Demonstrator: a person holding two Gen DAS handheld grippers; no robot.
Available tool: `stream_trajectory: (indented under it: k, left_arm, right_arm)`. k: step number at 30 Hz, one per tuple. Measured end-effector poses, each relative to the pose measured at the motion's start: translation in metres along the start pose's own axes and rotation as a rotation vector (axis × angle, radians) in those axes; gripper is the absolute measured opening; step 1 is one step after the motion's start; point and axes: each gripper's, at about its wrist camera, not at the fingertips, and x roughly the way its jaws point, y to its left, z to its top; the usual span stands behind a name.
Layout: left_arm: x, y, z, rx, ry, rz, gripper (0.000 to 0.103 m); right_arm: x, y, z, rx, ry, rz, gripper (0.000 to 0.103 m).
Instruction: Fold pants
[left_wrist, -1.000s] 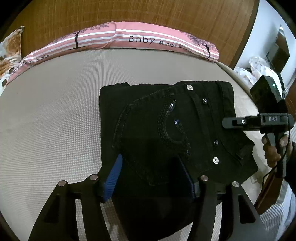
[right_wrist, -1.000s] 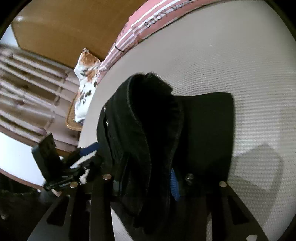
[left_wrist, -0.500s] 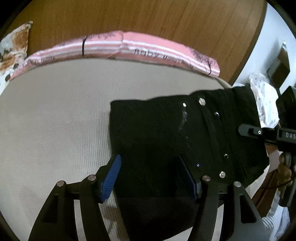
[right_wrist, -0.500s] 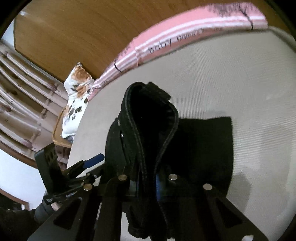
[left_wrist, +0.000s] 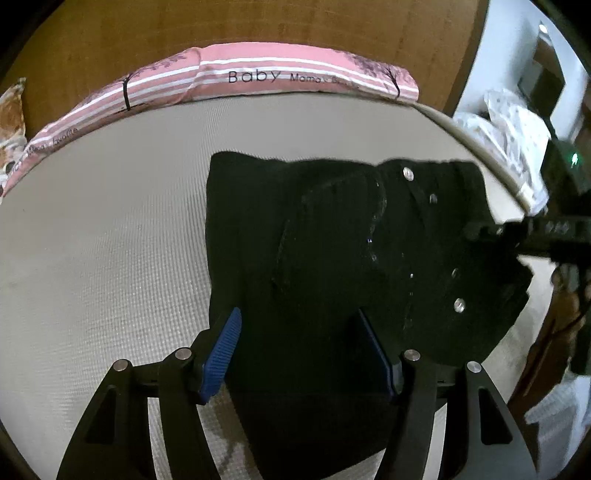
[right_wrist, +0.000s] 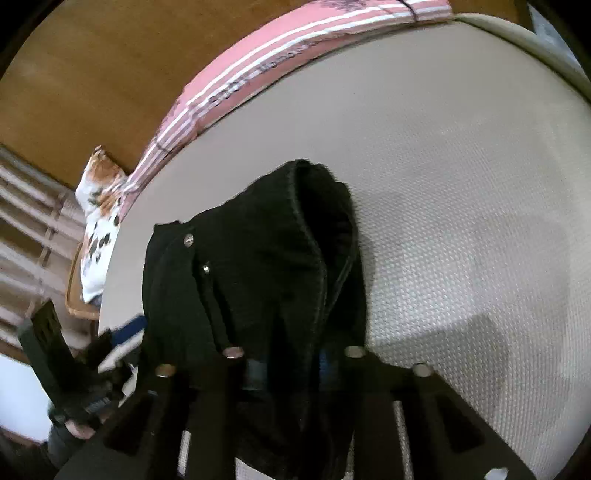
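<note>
Black pants (left_wrist: 332, 240) lie folded on the beige mattress (left_wrist: 92, 240), the studded waistband toward the right. My left gripper (left_wrist: 303, 347) holds its blue pads (left_wrist: 223, 350) wide apart on the near bunched end of the pants, which fills the gap. In the right wrist view the waistband fold (right_wrist: 295, 240) stands up and drapes over my right gripper (right_wrist: 291, 369). Its jaws are opening, the fold's seam is still between them, and a sliver of pad shows on each side. The right gripper's body (left_wrist: 535, 232) appears blurred at the pants' right edge.
A pink striped bolster (left_wrist: 258, 74) lies along the wooden headboard (left_wrist: 258, 29). A floral pillow (right_wrist: 99, 206) sits off the bed's left corner. White bundles (left_wrist: 509, 125) lie past the right bed edge. Bare mattress stretches left of the pants and far right (right_wrist: 461, 221).
The right jaws pinched tight on the waistband fold, then widened again. The right gripper rolled and rose slightly, so the fold leans over. The left gripper shifted sideways with the pants' end still in it.
</note>
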Motion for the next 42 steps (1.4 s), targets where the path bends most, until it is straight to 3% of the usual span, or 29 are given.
stream_trajectory:
  k: [3,11,15,19,26,34,39,42]
  left_arm:
    - [-0.003,-0.001,-0.007,-0.002,-0.004,-0.006,0.064]
    - [-0.012,-0.005,-0.026,-0.003,-0.001,-0.036,0.065]
    - [-0.011,-0.002,-0.033,-0.025,-0.001,-0.040,0.065]
    - [-0.010,-0.004,-0.036,-0.010,-0.010,-0.028,0.065]
    - [-0.010,-0.007,-0.033,-0.022,0.005,-0.007,0.065]
    - [-0.023,-0.010,-0.029,-0.056,0.014,0.059,0.067]
    - [-0.044,-0.016,-0.030,-0.033,-0.038,0.133,0.068]
    - [-0.057,-0.020,-0.032,-0.028,-0.067,0.157,0.070]
  right_arm:
    - [-0.011,0.005,-0.006,-0.007,-0.009,-0.043,0.038]
    - [-0.041,0.004,-0.053,0.019,-0.027,-0.053,0.038]
    - [-0.049,0.018,-0.068,-0.057,-0.069,-0.134,0.020]
    - [-0.045,0.020,-0.076,-0.074,-0.084,-0.203,0.017]
    - [-0.043,0.009,-0.078,-0.033,-0.095,-0.183,0.019]
    - [-0.051,0.021,-0.082,-0.048,-0.151,-0.297,0.044]
    - [-0.067,0.041,-0.086,-0.101,-0.206,-0.355,0.051]
    - [-0.077,0.062,-0.090,-0.146,-0.254,-0.386,0.066]
